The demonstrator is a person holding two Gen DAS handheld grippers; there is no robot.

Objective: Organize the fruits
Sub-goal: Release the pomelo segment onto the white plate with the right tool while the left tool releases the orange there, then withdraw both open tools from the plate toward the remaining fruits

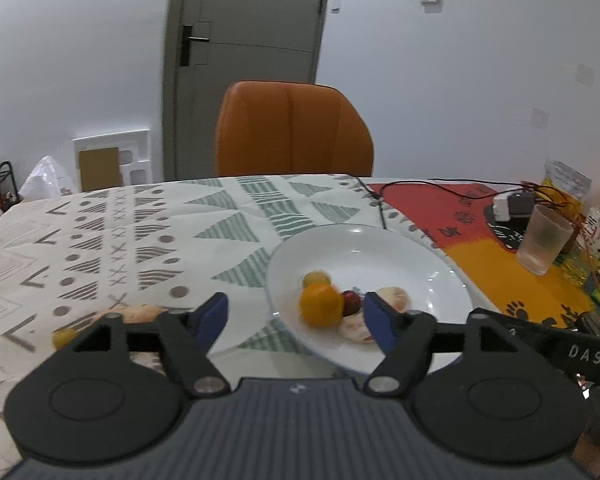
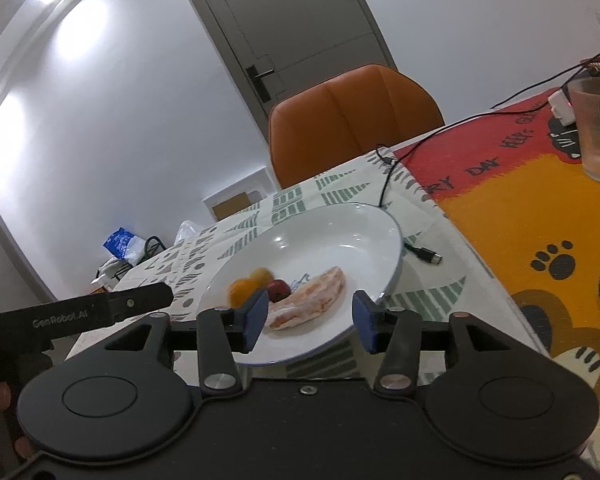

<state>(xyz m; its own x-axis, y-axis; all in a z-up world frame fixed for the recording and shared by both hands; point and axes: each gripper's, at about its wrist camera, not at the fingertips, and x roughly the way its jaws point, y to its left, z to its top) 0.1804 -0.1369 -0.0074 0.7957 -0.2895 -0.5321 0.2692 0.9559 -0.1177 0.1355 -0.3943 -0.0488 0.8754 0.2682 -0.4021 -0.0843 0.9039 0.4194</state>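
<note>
Both claws gape empty over the white plate (image 1: 420,256) holding blurred orange (image 1: 320,305), peeled segments.

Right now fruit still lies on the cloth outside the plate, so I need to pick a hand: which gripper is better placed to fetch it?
Left. The left gripper is open, and the small yellow fruit lies beside its finger; the right wrist view shows only the plate.

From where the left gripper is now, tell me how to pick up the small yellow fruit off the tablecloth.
Grip the small yellow fruit across its round middle, coming down from above with the left gripper: it sits low on the tablecloth, partly hidden behind the gripper's frame.
</note>
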